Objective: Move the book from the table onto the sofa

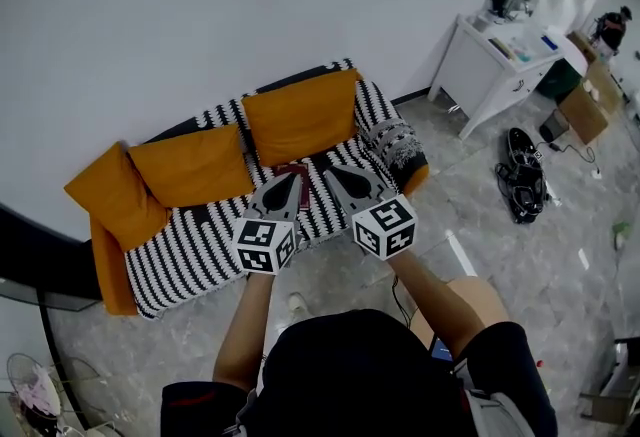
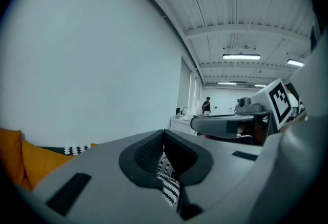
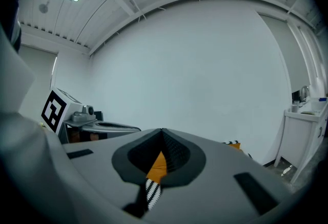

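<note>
A dark red book (image 1: 291,168) lies on the seat of the black-and-white striped sofa (image 1: 190,245), in front of the orange cushions (image 1: 300,115). My left gripper (image 1: 296,178) and right gripper (image 1: 330,171) hover side by side above the seat, their tips on either side of the book, which they partly hide. Both are shut with nothing between the jaws. In the left gripper view the shut left gripper (image 2: 164,133) shows striped cover (image 2: 169,189) behind the gap. The right gripper view shows the right gripper (image 3: 162,133) pointing at an orange cushion (image 3: 157,165).
A patterned bolster (image 1: 396,147) sits at the sofa's right end. A white cabinet (image 1: 487,70) stands against the wall, with a black bag (image 1: 523,177) and a cardboard box (image 1: 585,111) on the floor nearby. A dark table edge (image 1: 30,270) lies at the left.
</note>
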### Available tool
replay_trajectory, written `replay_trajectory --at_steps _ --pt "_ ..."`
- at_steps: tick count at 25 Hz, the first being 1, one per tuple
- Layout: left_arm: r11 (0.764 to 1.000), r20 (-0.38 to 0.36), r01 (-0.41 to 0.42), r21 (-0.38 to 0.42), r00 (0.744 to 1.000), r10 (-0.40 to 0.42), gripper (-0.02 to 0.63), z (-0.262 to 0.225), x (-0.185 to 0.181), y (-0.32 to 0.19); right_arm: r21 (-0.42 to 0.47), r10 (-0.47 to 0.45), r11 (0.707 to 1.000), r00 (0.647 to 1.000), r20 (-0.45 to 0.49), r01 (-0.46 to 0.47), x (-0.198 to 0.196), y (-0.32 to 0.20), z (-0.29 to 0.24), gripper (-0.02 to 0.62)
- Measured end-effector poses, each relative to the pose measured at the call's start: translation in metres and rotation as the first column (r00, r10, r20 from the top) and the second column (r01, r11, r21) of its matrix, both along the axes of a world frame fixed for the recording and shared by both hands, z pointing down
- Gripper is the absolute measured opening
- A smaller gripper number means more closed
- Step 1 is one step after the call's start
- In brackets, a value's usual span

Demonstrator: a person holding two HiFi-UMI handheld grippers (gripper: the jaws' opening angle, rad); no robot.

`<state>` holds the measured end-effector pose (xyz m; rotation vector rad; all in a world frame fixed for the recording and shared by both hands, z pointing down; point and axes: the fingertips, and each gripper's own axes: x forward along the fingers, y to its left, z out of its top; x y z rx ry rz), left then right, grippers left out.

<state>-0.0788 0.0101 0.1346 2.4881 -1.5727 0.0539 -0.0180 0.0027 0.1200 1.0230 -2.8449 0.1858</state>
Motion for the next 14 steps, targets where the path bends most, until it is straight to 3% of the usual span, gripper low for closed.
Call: replay_trajectory --at_steps 14 --pt "1.0 -0.024 0.011 -0.022 1.0 -0.012 0.017 0.0014 -0.001 0.0037 -0.014 0.019 1.0 0.999 0.028 -0.018 0.0076 0.005 -0.0021 0.015"
